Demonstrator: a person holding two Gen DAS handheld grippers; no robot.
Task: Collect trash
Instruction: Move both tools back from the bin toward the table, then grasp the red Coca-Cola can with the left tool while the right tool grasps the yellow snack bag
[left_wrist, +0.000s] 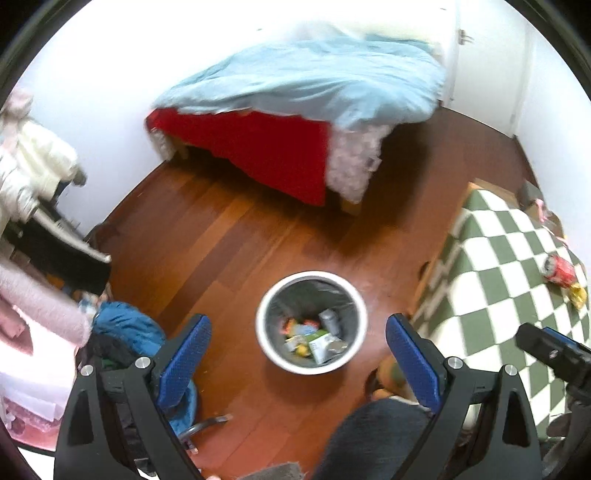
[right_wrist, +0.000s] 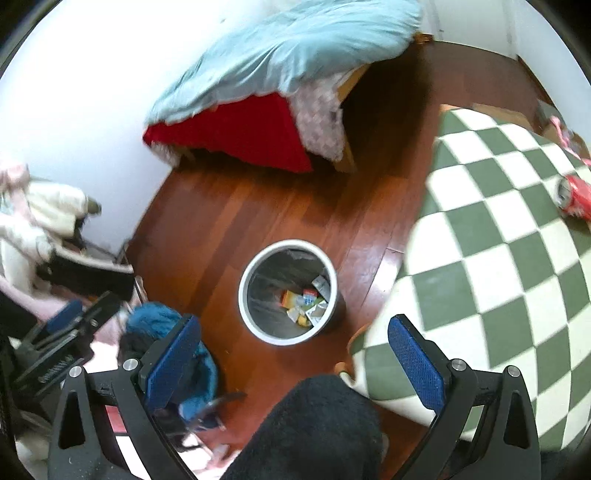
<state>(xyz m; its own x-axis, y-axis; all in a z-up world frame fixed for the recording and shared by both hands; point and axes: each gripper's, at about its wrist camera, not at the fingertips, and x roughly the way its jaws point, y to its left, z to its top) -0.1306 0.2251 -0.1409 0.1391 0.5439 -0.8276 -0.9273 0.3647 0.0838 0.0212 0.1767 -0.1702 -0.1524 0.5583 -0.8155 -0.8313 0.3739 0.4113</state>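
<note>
A round grey trash bin (left_wrist: 264, 334) (right_wrist: 245, 306) stands on the wooden floor and holds several wrappers and packets. A crushed red can (left_wrist: 559, 271) (right_wrist: 576, 197) lies on the green-and-white checkered surface at the right, with a yellow wrapper (left_wrist: 578, 293) beside it. My left gripper (left_wrist: 298, 352) is open and empty, held above the bin. My right gripper (right_wrist: 293, 352) is open and empty, above the floor just in front of the bin. The right gripper's body shows at the left wrist view's right edge (left_wrist: 554, 350).
A bed with a light blue duvet (left_wrist: 306, 81) (right_wrist: 288, 51) and red sheet stands at the back. A checkered cloth (left_wrist: 509, 295) (right_wrist: 498, 258) covers a surface at right. Clothes and a blue garment (left_wrist: 125, 328) (right_wrist: 166, 325) pile at left. A dark trouser leg (right_wrist: 310, 432) is below.
</note>
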